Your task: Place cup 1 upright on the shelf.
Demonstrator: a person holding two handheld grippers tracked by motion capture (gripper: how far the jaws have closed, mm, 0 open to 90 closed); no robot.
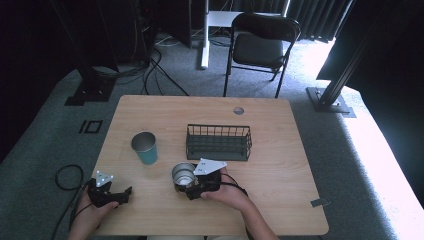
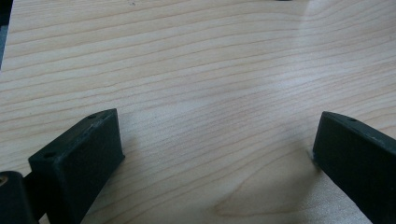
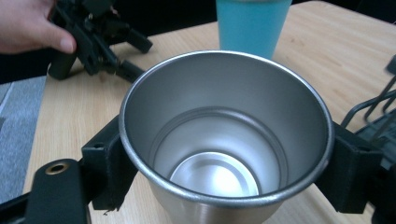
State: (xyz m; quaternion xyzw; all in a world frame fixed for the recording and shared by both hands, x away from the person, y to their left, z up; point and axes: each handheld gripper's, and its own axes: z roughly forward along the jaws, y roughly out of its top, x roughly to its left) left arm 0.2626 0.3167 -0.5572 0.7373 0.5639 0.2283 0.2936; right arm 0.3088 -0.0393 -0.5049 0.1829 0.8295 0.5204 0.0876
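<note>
Fingers (image 3: 109, 170) of right gripper (image 3: 224, 172) clamping round steel cup (image 3: 224, 140), woodgrain table (image 2: 210, 70)

A recording lab or studio.
Black curtains (image 1: 330, 17) close the far side, cables (image 1: 150, 70) trail over grey carpet (image 1: 45, 130), black metal stands (image 1: 345, 70) flank the wooden counter (image 1: 280, 150), and a folding chair (image 1: 260, 45) waits behind.
</note>
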